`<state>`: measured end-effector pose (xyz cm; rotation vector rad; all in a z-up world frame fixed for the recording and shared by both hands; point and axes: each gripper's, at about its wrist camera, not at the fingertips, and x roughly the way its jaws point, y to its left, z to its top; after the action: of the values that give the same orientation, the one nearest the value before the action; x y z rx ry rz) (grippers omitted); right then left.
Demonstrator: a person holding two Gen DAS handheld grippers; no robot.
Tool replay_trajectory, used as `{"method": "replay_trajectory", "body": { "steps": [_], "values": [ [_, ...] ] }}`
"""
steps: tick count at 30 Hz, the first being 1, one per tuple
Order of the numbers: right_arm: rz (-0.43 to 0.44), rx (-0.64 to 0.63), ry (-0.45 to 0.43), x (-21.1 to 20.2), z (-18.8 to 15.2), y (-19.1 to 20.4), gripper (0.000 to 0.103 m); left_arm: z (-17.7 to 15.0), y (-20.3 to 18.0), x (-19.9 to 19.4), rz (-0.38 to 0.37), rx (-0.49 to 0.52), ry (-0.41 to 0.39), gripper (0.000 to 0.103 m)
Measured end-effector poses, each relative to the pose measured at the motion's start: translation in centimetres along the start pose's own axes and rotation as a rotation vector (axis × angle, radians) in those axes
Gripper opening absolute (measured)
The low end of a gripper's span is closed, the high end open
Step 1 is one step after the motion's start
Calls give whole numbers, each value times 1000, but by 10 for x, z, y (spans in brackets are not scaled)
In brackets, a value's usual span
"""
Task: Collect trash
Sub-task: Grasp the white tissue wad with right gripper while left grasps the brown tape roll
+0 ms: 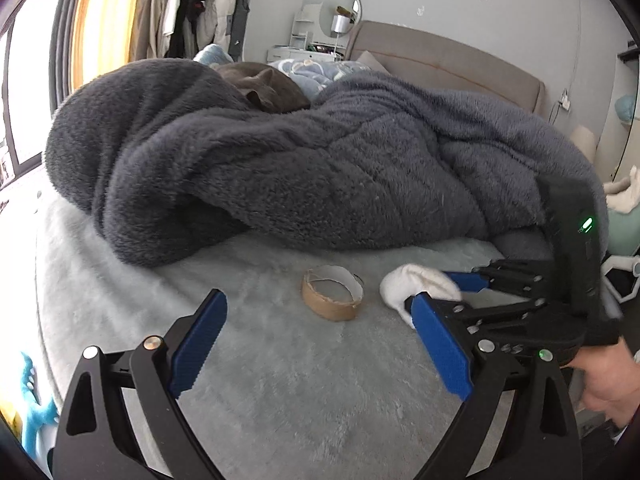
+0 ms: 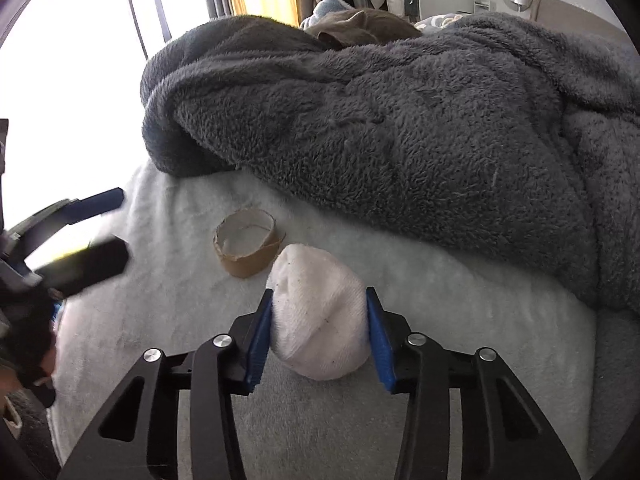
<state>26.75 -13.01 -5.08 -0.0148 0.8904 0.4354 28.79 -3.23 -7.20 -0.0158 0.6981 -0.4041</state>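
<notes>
Right gripper (image 2: 319,332) jaws clench the white sock (image 2: 320,320) just beside the cardboard ring (image 2: 248,248); left gripper (image 1: 316,344) jaws gape wide, facing that ring.

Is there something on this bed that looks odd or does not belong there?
Yes. An empty cardboard tape ring with a torn rim lies on the pale bed cover, and beside it a balled white sock, gripped by the right gripper.

Right gripper (image 2: 319,324), jaws closed against a white sock (image 2: 320,316) held between the blue pads. Left gripper (image 1: 320,344), jaws spread wide, nothing between them.
</notes>
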Motion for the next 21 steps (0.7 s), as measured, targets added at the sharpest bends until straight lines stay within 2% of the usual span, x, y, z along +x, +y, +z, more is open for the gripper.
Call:
{"method": "replay_trajectory", "body": {
  "steps": [10, 14, 21],
  "values": [
    [60, 111, -113, -40, 5, -29, 44, 0, -9, 38, 38, -1, 77, 84],
    [63, 119, -117, -48, 0, -38, 44, -1, -11, 52, 42, 7, 118, 76],
    [63, 128, -111, -53, -6, -52, 44, 3, -15, 68, 30, 6, 138, 63]
  ]
}}
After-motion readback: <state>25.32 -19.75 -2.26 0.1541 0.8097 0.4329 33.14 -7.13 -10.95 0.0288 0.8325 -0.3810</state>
